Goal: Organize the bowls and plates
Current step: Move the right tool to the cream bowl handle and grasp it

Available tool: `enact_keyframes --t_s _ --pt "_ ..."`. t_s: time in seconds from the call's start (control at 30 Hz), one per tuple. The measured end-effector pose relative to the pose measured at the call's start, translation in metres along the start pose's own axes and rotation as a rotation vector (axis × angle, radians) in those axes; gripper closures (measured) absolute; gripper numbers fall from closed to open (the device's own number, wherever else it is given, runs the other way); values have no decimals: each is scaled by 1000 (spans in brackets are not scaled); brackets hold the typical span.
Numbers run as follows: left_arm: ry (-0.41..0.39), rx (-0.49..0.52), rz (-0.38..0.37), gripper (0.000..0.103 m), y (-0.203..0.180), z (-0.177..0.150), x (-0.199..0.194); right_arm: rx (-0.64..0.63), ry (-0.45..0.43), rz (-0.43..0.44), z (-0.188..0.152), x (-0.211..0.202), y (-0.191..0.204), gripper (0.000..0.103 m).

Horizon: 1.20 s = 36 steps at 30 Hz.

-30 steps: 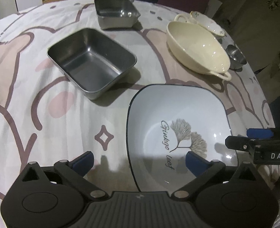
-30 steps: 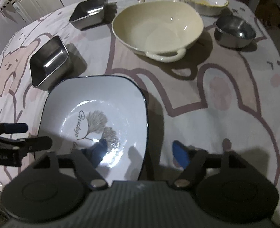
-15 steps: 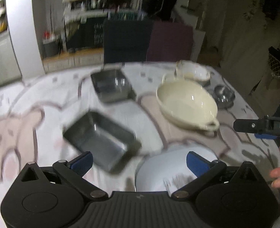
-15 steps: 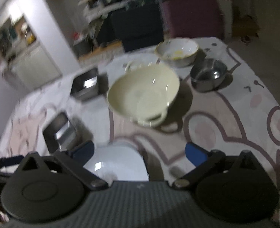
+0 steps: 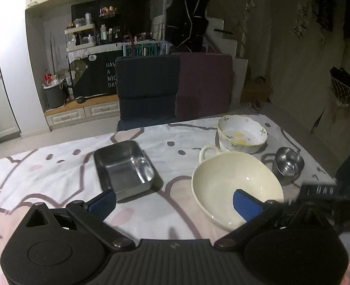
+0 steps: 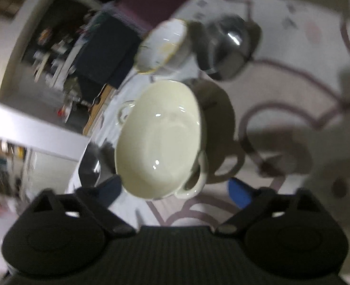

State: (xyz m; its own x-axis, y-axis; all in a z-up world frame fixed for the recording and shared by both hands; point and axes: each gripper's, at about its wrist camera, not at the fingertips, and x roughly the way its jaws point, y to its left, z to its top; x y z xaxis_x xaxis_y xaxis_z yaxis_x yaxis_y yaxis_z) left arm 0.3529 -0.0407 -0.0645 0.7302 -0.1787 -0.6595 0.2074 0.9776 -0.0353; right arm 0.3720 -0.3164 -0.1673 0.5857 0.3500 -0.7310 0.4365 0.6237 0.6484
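Bowls (image 5: 236,185) sit on a patterned tablecloth (image 5: 56,180); dim kitchen behind; both tools (image 5: 175,201) (image 6: 175,190) gape empty.

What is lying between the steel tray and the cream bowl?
Only bare tablecloth separates the steel tray and the cream bowl, as the left wrist view shows.

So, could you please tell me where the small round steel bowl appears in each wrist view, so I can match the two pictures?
Left wrist view: the small round steel bowl sits at the right, just right of the cream two-handled bowl.
Right wrist view: it is blurred at top centre-right, above the cream bowl, as the picture is rolled.
Shared landmark: the floral bowl beside it.
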Motion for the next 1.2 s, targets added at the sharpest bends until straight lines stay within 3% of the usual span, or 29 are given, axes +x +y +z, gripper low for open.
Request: enact_keyframes --t_s 0.13,0.2,0.27,0.47,0.57,0.83,0.9,1.03,1.2 --pt "16 -36 -11 0 0 0 30 119 80 -18 4 25 -14 46" --pt "24 -57 -18 0 1 0 45 136 123 -24 4 34 -17 66" --pt "32 -76 -23 0 3 0 56 124 105 -10 5 35 -16 74" --pt "33 -111 -45 0 8 -1 74 51 79 -24 5 27 -13 79" --pt "21 -125 -77 0 11 1 79 20 23 -50 15 9 -20 94" --pt "46 -179 -120 2 15 1 95 -43 -22 -77 31 -1 -27 94" --pt "44 -169 -124 4 15 0 97 -87 -80 -110 41 -4 -25 92" --pt "42 -185 -150 15 17 2 104 -140 -167 -161 60 1 -22 88" --pt "39 -286 -235 29 21 8 124 -156 -178 -161 63 0 -25 87"
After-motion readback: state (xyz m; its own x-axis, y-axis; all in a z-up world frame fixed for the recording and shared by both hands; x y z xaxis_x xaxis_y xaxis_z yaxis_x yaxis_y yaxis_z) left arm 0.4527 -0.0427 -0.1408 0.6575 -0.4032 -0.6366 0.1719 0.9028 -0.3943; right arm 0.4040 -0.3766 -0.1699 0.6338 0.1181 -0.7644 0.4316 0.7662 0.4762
